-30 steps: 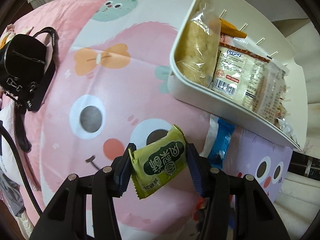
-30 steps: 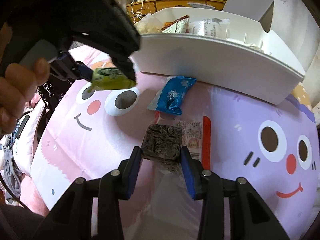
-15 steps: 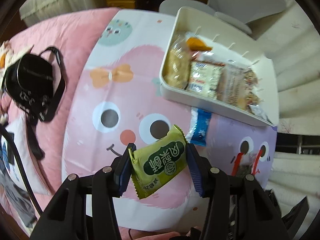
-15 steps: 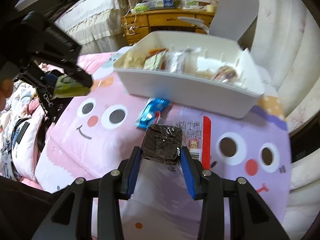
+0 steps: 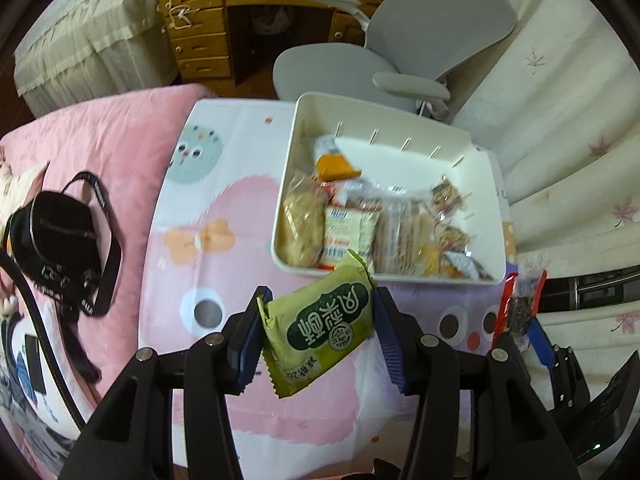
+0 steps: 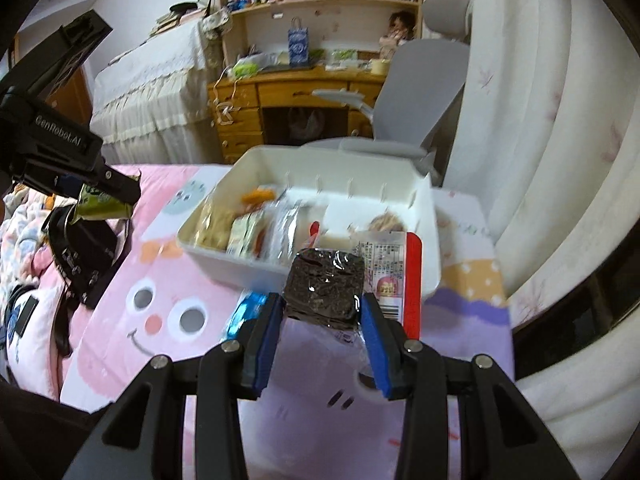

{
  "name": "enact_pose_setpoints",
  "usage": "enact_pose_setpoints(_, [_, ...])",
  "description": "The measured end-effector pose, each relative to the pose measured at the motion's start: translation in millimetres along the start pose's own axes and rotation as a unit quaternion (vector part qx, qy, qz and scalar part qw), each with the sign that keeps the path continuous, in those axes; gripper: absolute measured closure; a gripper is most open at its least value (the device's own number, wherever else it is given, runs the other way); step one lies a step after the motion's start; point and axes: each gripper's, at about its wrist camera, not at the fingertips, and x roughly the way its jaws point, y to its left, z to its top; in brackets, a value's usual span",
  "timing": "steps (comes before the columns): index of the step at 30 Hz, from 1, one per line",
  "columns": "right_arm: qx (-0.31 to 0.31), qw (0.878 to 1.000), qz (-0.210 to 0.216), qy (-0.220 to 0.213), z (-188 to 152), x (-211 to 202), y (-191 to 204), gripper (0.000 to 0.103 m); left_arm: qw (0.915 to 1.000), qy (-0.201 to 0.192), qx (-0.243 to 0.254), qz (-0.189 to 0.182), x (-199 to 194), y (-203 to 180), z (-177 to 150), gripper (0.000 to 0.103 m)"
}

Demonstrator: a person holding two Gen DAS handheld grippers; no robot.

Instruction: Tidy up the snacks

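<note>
My left gripper (image 5: 320, 336) is shut on a green snack packet (image 5: 320, 332) and holds it high above the bed, short of the white bin (image 5: 486, 200). The bin holds several snack packets. My right gripper (image 6: 322, 316) is shut on a dark seaweed snack pack with a red edge (image 6: 326, 284), held in the air just in front of the bin (image 6: 248, 268). A blue snack packet (image 6: 244, 314) lies on the bedspread by the bin's near wall. The right gripper also shows in the left wrist view (image 5: 524, 320), at the right.
A black bag (image 5: 52, 240) lies on the pink bedspread at the left. A grey office chair (image 5: 404, 60) and a wooden desk (image 5: 208, 24) stand beyond the bed. Cream curtains (image 6: 540, 120) hang at the right.
Both grippers have risen well above the bed with their snacks. The bin now looks smaller and farther below, and the room behind has come into view.
</note>
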Motion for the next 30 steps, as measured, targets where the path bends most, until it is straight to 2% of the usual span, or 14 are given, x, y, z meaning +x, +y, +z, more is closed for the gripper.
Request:
enact_pose_setpoints(6, [0.003, 1.000, -0.014, -0.025, 27, 6, -16, 0.064, 0.9999, -0.005, 0.010, -0.008, 14, -12, 24, 0.053])
enact_pose_setpoints(9, [0.000, 0.999, -0.014, -0.036, 37, 13, -24, 0.078, 0.9999, -0.003, 0.007, -0.014, 28, -17, 37, 0.053])
enact_pose_setpoints(11, [-0.001, 0.999, -0.013, -0.040, 43, 21, -28, 0.078, 0.9999, 0.000, 0.005, -0.016, 39, -21, 44, 0.053])
enact_pose_setpoints(17, [0.006, 1.000, 0.001, -0.007, 39, 54, -38, 0.082, 0.9991, -0.017, 0.016, -0.036, 64, -38, 65, 0.053])
enact_pose_setpoints(22, [0.023, 1.000, 0.003, 0.020, 28, 69, -48, 0.082, 0.9961, -0.034, 0.045, -0.068, 76, -55, 72, 0.054])
enact_pose_setpoints(23, [0.028, 0.999, 0.004, 0.024, 26, 70, -51, 0.082, 0.9954, -0.036, 0.052, -0.072, 77, -58, 72, 0.049])
enact_pose_setpoints(24, [0.034, 0.999, 0.005, 0.029, 25, 71, -54, 0.082, 0.9944, -0.037, 0.062, -0.078, 77, -62, 71, 0.039])
enact_pose_setpoints(26, [0.050, 0.998, 0.007, 0.036, 22, 72, -60, 0.082, 0.9932, -0.042, 0.070, -0.083, 77, -66, 69, 0.031])
enact_pose_setpoints(30, [0.076, 0.996, 0.006, 0.043, 18, 71, -68, 0.082, 0.9912, -0.046, 0.077, -0.097, 72, -69, 64, 0.031])
